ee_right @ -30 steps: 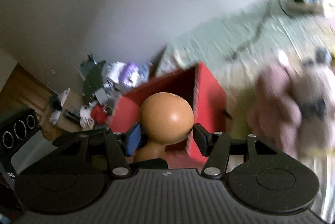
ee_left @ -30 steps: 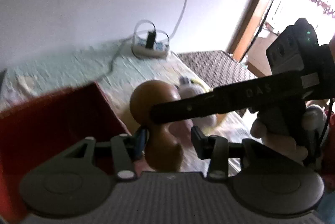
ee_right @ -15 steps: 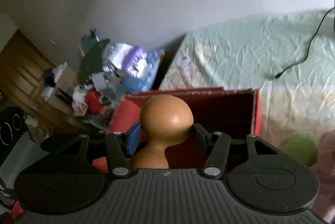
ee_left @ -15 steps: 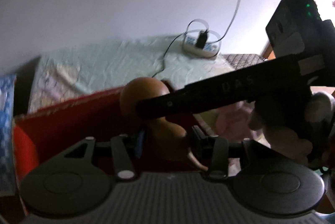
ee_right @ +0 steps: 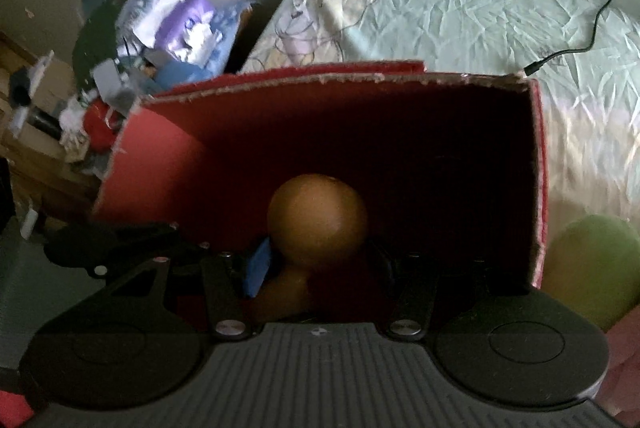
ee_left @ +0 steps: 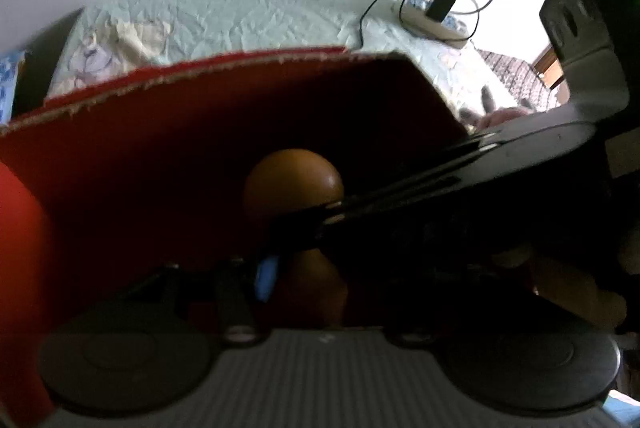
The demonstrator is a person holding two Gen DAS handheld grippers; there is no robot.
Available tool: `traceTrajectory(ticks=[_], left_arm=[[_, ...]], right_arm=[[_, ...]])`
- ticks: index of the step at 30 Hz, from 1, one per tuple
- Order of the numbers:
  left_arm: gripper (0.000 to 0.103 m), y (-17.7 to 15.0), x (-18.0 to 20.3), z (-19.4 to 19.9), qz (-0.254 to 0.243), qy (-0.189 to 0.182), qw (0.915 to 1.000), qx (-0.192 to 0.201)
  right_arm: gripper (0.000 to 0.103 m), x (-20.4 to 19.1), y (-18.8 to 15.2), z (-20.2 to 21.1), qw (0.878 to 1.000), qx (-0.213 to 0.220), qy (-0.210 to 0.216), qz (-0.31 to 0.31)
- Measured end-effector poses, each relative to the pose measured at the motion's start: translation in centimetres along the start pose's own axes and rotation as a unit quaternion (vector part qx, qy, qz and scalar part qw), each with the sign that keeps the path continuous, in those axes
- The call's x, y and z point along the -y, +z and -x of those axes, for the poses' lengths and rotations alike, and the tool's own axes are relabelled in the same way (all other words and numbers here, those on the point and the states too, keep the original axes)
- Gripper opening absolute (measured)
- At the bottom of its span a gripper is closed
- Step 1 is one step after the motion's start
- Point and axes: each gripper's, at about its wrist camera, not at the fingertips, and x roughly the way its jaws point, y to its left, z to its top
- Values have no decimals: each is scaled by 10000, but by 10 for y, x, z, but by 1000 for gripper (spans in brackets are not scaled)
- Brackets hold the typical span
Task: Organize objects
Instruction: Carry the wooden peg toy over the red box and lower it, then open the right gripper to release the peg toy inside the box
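Right gripper (ee_right: 316,268): I see its jaws closed on the narrow waist of the gourd (ee_right: 318,218), blue pad against its left side.
Left gripper (ee_left: 320,280): I see the gourd's lower bulb between its fingers; the area is too dark, so I cannot tell whether the jaws grip.
Gourd: brown, upright, round head up, inside the box (ee_right: 536,164).
Box: red cardboard, open-topped, torn rim, standing on the bed (ee_right: 460,8).
Ball (ee_right: 592,260): green, just right of the box.
Power strip (ee_left: 434,22): on the bed near the wall, charger plugged in.
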Motion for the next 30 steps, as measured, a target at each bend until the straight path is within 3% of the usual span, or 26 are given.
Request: traceTrajectory(ticks=[9,20,30], left_arm=[[45,3,-6,-11,227,74,9990,-366],[48,3,-6,-11,204,-9,9988,-436],[54,4,-6,-9,184,-97,9990,-385]], right_arm=[[56,4,0,-16,9999,-84,90,-89],[56,3,-3,-12,9996,36,90,-255],[57,1,-10,3,9977,624,63,-258]])
